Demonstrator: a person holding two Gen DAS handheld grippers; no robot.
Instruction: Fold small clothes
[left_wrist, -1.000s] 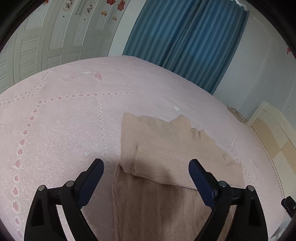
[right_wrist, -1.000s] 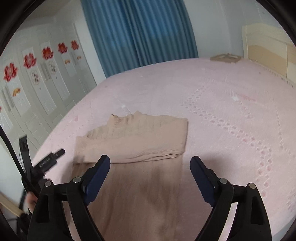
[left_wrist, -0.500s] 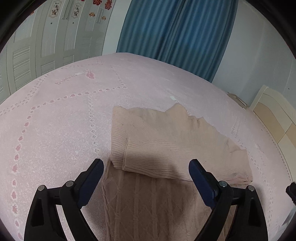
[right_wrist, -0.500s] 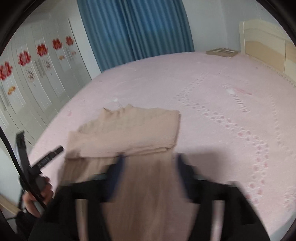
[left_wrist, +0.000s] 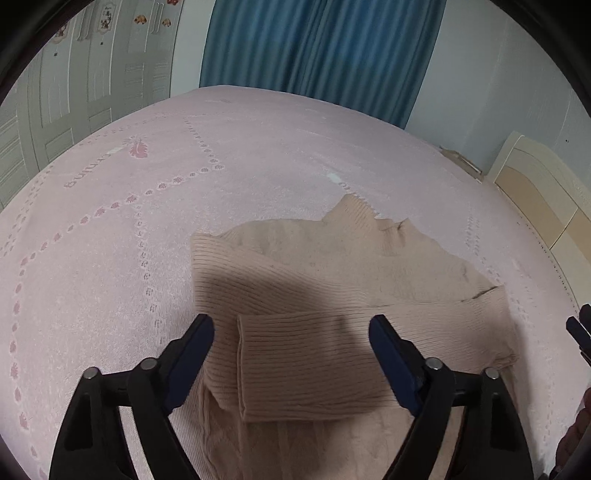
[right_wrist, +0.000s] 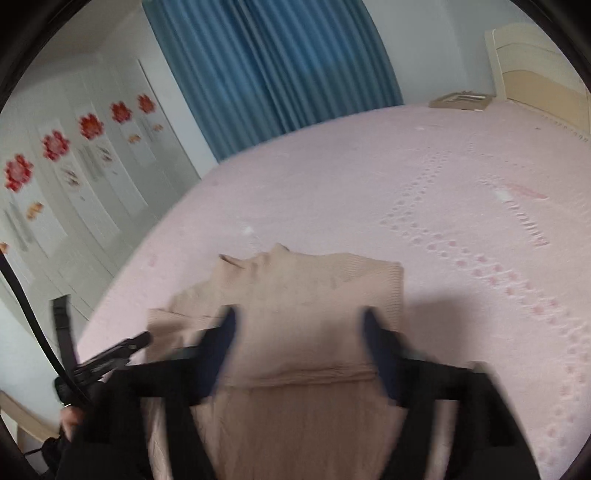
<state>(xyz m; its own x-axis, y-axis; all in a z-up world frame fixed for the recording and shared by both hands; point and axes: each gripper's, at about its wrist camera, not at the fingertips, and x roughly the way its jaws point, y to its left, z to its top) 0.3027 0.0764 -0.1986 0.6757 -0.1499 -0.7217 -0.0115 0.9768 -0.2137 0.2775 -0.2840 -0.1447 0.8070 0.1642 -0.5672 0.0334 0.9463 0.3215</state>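
Note:
A beige knit sweater (left_wrist: 332, 295) lies on the pink bedspread (left_wrist: 110, 221), its sleeves folded across the body. My left gripper (left_wrist: 291, 332) is open and empty, hovering just above the folded sleeve cuff. In the right wrist view the same sweater (right_wrist: 303, 295) lies ahead. My right gripper (right_wrist: 299, 325) is open and empty above its middle; this view is blurred by motion. The other gripper (right_wrist: 110, 354) shows at the left edge of the right wrist view.
Blue curtains (left_wrist: 314, 48) hang behind the bed. White wardrobe doors (left_wrist: 74, 85) stand at the left. A cream headboard (left_wrist: 546, 192) stands at the right. A flat tan object (right_wrist: 461, 99) lies at the bed's far corner.
Both grippers have moved forward and lower over the sweater, which now looks larger and nearer. Both stay open. The sweater has not moved.

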